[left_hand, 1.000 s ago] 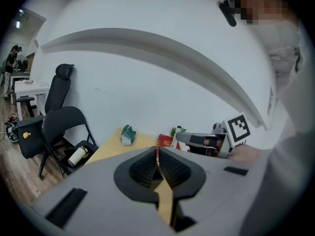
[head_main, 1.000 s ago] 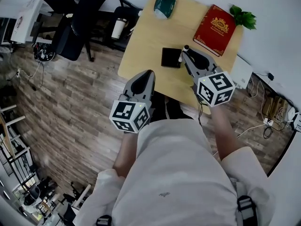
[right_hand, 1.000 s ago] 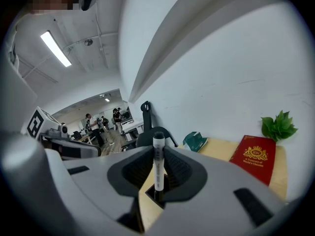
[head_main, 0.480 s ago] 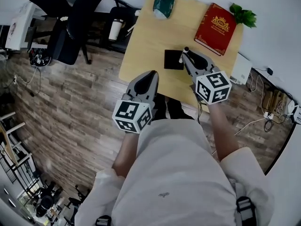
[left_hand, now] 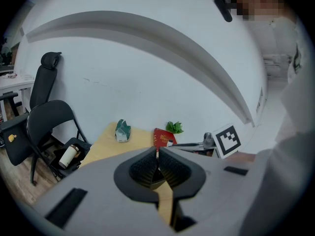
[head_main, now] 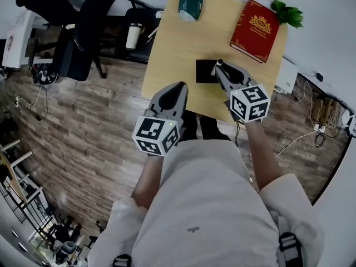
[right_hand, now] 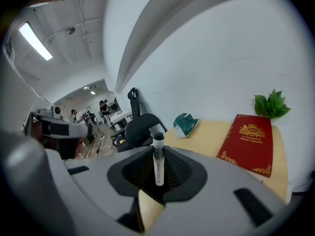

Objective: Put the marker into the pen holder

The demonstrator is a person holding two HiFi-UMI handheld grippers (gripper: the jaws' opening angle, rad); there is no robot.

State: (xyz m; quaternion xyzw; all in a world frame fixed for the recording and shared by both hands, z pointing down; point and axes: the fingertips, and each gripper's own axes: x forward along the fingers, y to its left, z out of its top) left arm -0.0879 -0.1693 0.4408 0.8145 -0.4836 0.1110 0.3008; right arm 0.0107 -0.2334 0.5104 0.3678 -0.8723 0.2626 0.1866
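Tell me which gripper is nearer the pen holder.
Right. The right gripper, holding the marker, is at the pen holder's right edge; the left gripper sits back by the table's near edge.

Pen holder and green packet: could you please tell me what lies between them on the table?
Nothing. In the head view, the wooden table is bare between the black pen holder and the green packet.

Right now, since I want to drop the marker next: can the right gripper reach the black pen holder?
Probably yes. The right gripper, shut on the marker, hangs right beside the pen holder, with nothing between them; the red book lies farther back.
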